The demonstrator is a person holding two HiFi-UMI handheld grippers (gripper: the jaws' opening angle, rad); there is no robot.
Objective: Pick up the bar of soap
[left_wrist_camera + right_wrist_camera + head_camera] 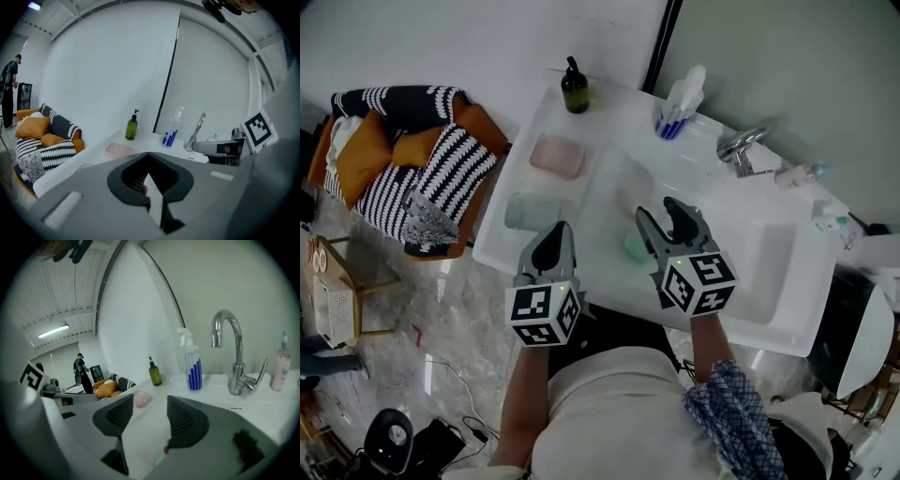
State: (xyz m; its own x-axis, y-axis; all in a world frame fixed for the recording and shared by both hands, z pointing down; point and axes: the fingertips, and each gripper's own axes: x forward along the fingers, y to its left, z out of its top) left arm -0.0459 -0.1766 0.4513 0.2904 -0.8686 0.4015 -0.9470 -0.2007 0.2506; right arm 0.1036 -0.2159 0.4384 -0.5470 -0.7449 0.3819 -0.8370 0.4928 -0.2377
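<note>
Two grippers hung low in the head view. The left gripper (557, 232) had its jaws pressed together, empty. The right gripper (657, 209) was spread wide, the green bar of soap (633, 247) just beside it at frame centre on the white counter (609, 117). Farther up lay a pink soap dish (558, 157) and a green pump bottle (575, 89).

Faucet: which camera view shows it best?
The right gripper view: the faucet stands near, large and whole. The head view shows it small, from above; the left gripper view shows it small and far.

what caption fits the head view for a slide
Open right gripper near green soap bar, left gripper shut, above white counter
</note>
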